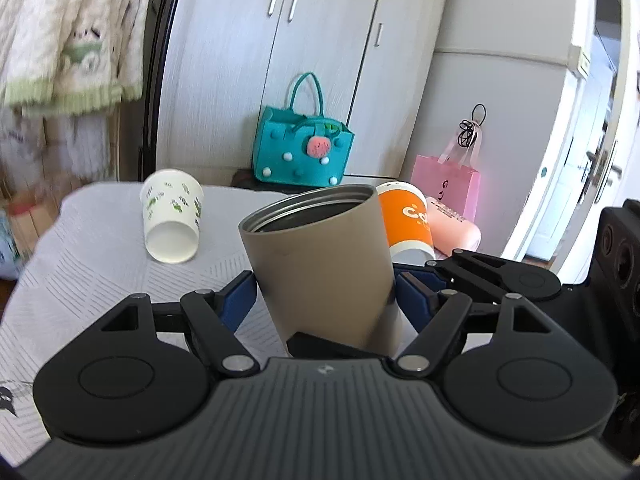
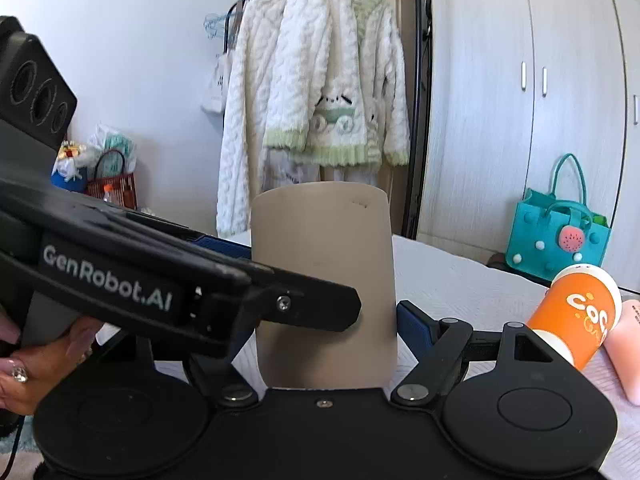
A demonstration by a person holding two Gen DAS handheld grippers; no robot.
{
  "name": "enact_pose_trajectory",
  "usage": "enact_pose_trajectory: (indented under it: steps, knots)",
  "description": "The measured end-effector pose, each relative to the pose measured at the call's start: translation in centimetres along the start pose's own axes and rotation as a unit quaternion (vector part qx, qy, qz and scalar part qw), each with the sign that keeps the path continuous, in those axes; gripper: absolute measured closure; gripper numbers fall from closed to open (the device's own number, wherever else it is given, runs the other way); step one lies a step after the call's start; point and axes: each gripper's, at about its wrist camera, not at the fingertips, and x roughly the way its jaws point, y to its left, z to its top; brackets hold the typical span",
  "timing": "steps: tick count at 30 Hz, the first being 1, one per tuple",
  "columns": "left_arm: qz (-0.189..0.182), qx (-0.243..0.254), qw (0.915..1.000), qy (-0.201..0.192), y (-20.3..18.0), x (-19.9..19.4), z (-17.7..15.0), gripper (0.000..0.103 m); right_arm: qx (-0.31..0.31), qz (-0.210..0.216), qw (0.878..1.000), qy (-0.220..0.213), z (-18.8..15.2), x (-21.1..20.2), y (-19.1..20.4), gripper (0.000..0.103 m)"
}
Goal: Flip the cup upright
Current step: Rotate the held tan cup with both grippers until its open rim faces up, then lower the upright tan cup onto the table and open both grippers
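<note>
In the left wrist view my left gripper [image 1: 324, 296] pinches the tall taupe metal cup [image 1: 320, 256], mouth up, slightly tilted; behind it lie a white paper cup [image 1: 173, 216] and an orange paper cup [image 1: 406, 220]. In the right wrist view my right gripper [image 2: 326, 320] also clamps this cup [image 2: 324, 264]; the left gripper [image 2: 200, 280] crosses in front, hiding its left side.

Tumbler [image 1: 320, 256] between paper cup [image 1: 172, 216] on left, lying cup [image 1: 404, 220] behind-right; tote [image 1: 300, 148] behind.
</note>
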Motion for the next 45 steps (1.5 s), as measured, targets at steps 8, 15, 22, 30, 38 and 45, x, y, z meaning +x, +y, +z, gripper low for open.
enact_pose_trajectory:
  steps: [8, 15, 22, 30, 38, 45]
  knots:
    - [0.002, 0.059, 0.9983, -0.004, -0.5, 0.3, -0.3, 0.028, -0.022, -0.029, 0.999, -0.024, -0.9, 0.0, 0.9, 0.022]
    - [-0.007, 0.066, 0.9977, 0.012, -0.4, 3.0, -0.1, 0.030, -0.015, -0.057, 0.998, 0.004, -1.1, 1.9, 0.0, 0.022]
    - [-0.026, 0.053, 0.9982, 0.003, -0.8, 3.8, 0.0, 0.031, 0.059, -0.045, 0.997, 0.023, -1.2, 2.2, -2.4, 0.022]
    - [-0.026, 0.041, 0.9988, 0.012, -1.0, 3.7, -0.1, 0.031, 0.055, -0.049, 0.997, 0.021, -1.7, 2.0, -2.2, 0.022]
    - [-0.029, -0.004, 0.9993, 0.024, -0.3, 3.8, -0.8, 0.028, 0.022, -0.080, 0.997, 0.004, -1.8, 0.8, -1.0, 0.014]
    - [-0.013, -0.011, 0.9996, 0.021, 0.0, 2.7, -0.9, 0.028, 0.030, -0.094, 0.995, 0.003, -2.0, -0.6, -1.2, 0.012]
